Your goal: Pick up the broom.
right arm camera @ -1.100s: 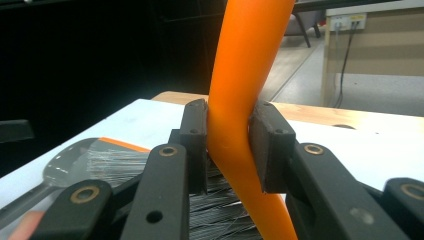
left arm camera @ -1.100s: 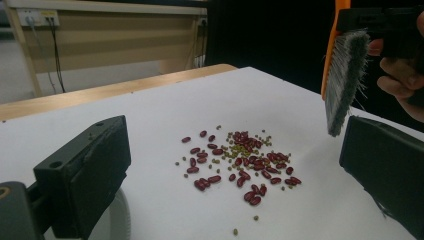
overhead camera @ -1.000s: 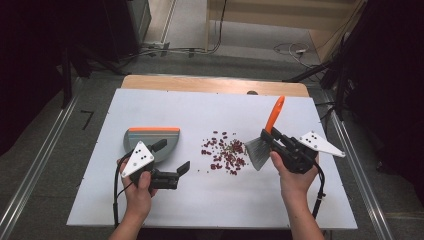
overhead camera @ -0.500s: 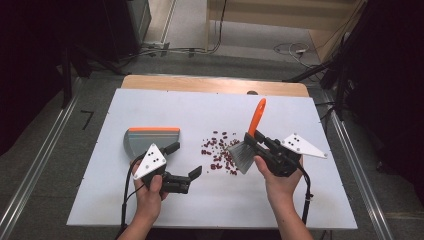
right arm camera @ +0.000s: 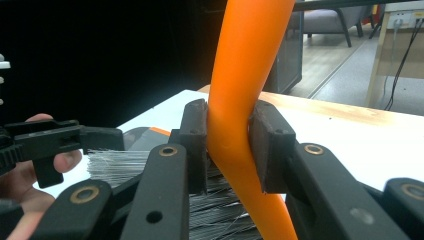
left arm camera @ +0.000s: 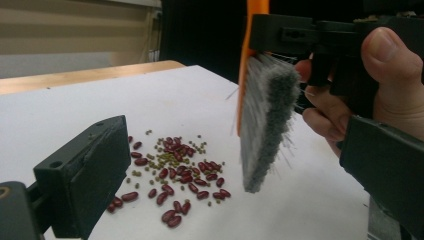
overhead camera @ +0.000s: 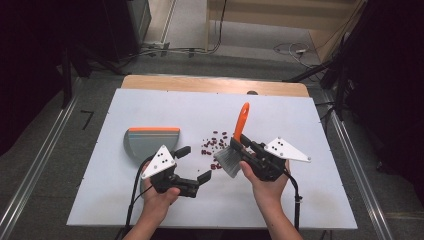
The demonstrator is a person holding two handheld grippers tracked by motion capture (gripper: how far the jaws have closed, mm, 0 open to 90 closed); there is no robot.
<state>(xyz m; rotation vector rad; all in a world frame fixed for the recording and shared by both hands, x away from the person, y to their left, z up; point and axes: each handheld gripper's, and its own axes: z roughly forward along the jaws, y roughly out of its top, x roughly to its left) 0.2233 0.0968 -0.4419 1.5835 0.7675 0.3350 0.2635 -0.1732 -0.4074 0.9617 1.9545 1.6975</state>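
A: Where is the brush [overhead camera: 235, 145] right now?

B: In the right gripper [overhead camera: 248, 148]. Its 2 jaws are closed on the orange handle just above the brush head, as the right gripper view shows, 1 jaw pressed to each side of the handle. The handle points up and away from the person, and the grey bristles [left arm camera: 264, 125] hang down, tilted, with their tips just above the table [overhead camera: 320, 200].

A: And the spill?

B: The beans [left arm camera: 172, 172], dark red ones mixed with small green ones, lie scattered on the white table just left of the bristles. In the high view, the bristle edge sits at the right rim of the pile. I cannot tell whether it touches any of them.

A: So which step is this?

B: I judge it the start of a sweep: brush gripped and brought to the far side of the pile from the dustpan [overhead camera: 151, 141]. The dustpan lies flat, well left of the beans, and nothing holds it.

A: The left gripper [overhead camera: 194, 166]?

B: Its jaws are wide apart and empty, near the table between dustpan and beans.

A: What does the next move call for?

B: Probably lowering the bristles to the surface and drawing them left, with the left gripper taking the dustpan to steady it at the pile's edge.
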